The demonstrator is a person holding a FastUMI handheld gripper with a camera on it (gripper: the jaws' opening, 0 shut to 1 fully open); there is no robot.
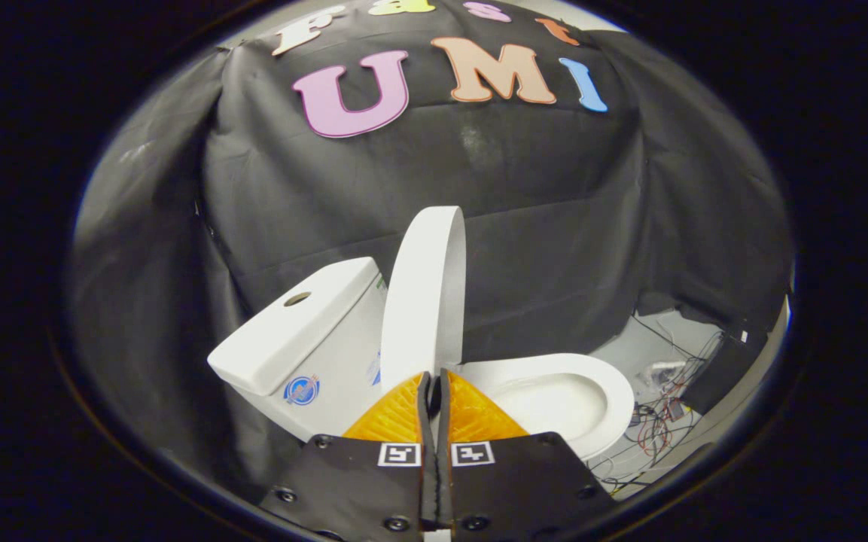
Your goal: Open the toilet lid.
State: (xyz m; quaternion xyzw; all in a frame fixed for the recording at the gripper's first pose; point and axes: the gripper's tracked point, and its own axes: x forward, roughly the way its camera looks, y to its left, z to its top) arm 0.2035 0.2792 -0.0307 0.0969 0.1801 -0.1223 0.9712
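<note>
Toilet lid (426, 293) stands raised, near upright, between tank (306, 331) and open bowl (554, 399), just ahead of my fingers. My gripper (434, 385) is clenched: fingers almost together, only thin gap. Whether lid edge is pinched between them, I cannot tell.

Step, as I judge: end of lifting. Next move calls for small push so lid leans back toward tank, then letting go gently.

Writing: round blue sticker (303, 390) on tank, too small to read. Cables (656, 421) lie on floor beyond bowl.

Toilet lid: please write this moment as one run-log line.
white plastic toilet lid: raised upright | tongs: closed, lid edge between them | white oval seat: down
</note>
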